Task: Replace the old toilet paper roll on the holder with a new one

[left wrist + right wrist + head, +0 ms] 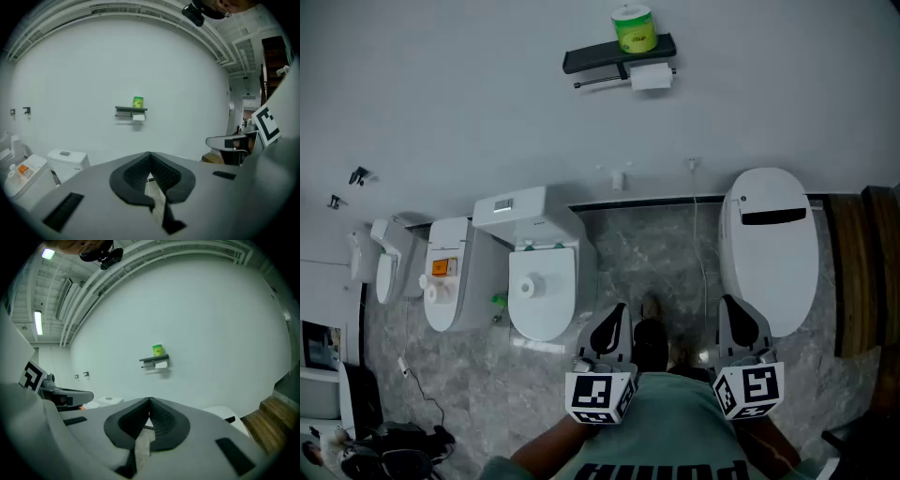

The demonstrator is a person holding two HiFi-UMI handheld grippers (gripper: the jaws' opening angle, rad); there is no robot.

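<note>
A black holder shelf (619,54) is fixed high on the white wall. A new roll in green wrapping (634,28) stands on top of it, and the old white roll (652,77) hangs on the bar beneath. My left gripper (617,309) and right gripper (733,302) are held low, close to my body and far from the wall, side by side. Both are shut with nothing between the jaws. In the left gripper view the holder (131,109) and green roll (138,101) sit far beyond my left gripper (149,153). The right gripper view shows the same holder (153,359) far beyond my right gripper (149,400).
Several toilets line the wall below the holder: a tank toilet (534,272), a closed smart toilet (769,244) at the right, and smaller ones (450,272) at the left. Wooden steps (862,272) stand at the far right. Cables and dark gear (394,441) lie at bottom left.
</note>
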